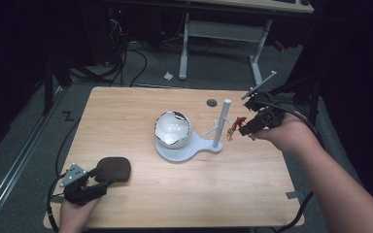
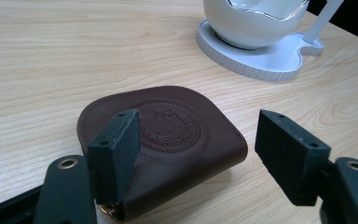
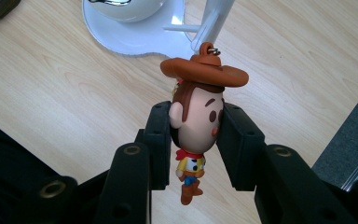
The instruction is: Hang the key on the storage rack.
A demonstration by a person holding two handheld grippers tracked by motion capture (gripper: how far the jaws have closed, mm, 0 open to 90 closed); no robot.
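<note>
Right claw (image 3: 196, 135) pinches the cowboy figurine (image 3: 198, 109) by its head, near the white stand (image 1: 221, 124). Left claw (image 2: 198, 144) spread over the brown leather pouch (image 2: 168, 140) on the desk (image 1: 175, 194).

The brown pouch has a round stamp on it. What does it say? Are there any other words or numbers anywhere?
Brown pouch: a round embossed stamp with tiny letters around a picture, too small and faint to read.
Cowboy figure in the right gripper: no writing on it.
White stand and bowl: no writing to see.
</note>
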